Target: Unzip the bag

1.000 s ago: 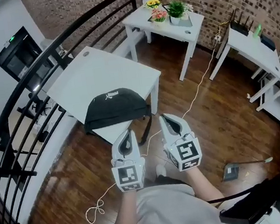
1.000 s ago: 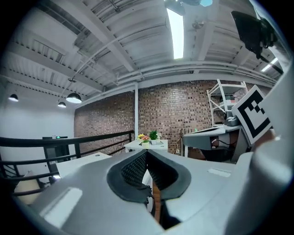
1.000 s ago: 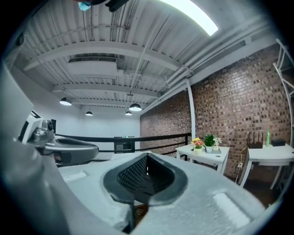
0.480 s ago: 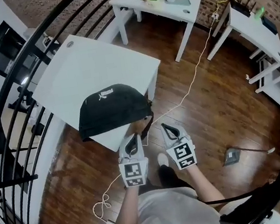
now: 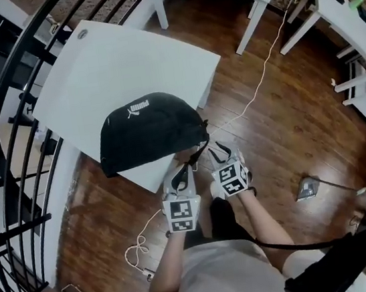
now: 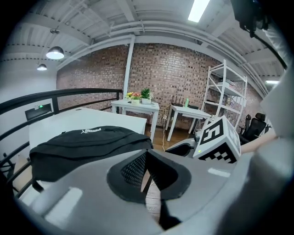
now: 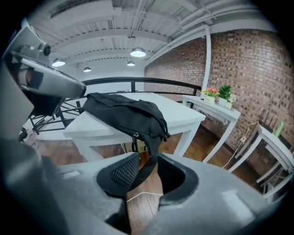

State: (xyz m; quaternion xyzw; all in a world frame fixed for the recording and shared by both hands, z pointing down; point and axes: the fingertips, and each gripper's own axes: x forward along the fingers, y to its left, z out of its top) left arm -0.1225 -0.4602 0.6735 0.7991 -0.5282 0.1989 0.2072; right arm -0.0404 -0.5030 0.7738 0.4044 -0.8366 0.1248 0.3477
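Hovering by the black bag (image 5: 150, 129) on the near corner of the white table (image 5: 123, 56), the left gripper (image 5: 181, 172) is closed and empty while the right gripper (image 5: 220, 151) has just been opening its jaws, the bag's strap (image 7: 149, 153) dangling loose between them: still the reaching stage, with steadying the bag and pinching what looks like its zip pull (image 7: 134, 137) likely next.

Bag (image 5: 147, 130) crowding the near corner of the counter (image 5: 123, 56), bare top open beyond, railing (image 6: 69, 93) hemming the left, wood floor (image 5: 282, 128) clear right, strap (image 5: 201, 151) dangling off the edge

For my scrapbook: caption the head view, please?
A black bag at the near corner of a white table, wooden floor around.
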